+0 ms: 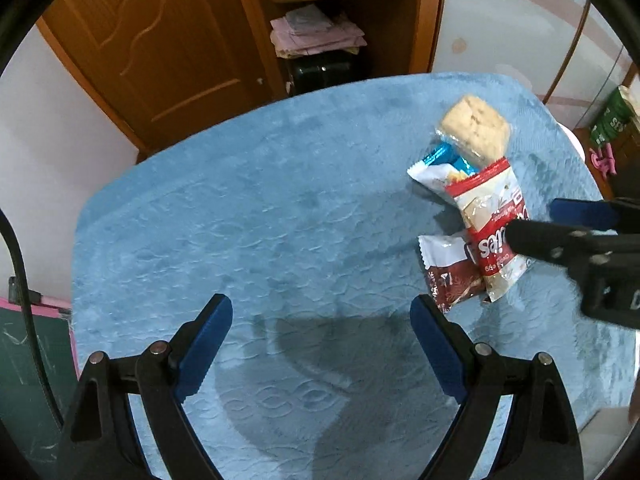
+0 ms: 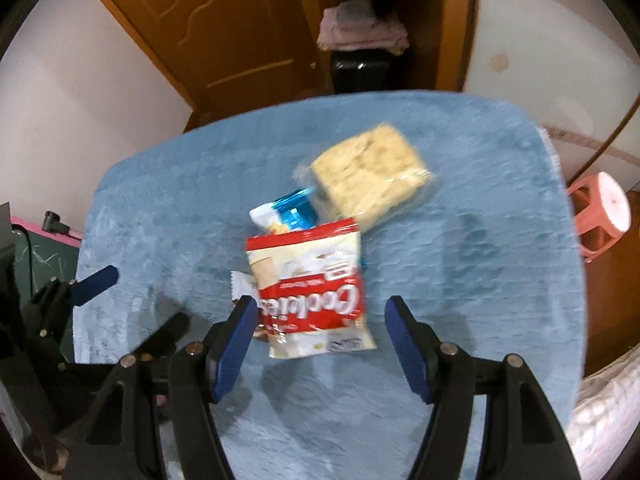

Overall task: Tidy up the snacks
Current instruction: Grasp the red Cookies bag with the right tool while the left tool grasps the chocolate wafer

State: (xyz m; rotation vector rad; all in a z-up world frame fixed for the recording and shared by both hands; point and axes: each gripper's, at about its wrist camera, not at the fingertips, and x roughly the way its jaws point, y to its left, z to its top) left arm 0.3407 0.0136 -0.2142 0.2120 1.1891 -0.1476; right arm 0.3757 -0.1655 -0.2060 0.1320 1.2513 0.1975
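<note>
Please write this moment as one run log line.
left hand-held gripper: open, empty | right hand-held gripper: open, above cookie bag | snacks: piled on blue cloth

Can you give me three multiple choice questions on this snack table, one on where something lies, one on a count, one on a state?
1. Where does the red and white cookie packet lie?
A. on top of the other packets
B. on the shelf
C. on the pink stool

2. How many snack packs lie on the blue cloth?
A. two
B. four
C. seven

3. How are the jaws of the right gripper?
A. shut on the cookie packet
B. open, holding nothing
C. shut on the cloth

Answers:
1 A, it overlaps the blue foil packet and the brown and white packet.
2 B, those three plus the clear-wrapped pale cake.
3 B, both pads stand apart above the packet.
</note>
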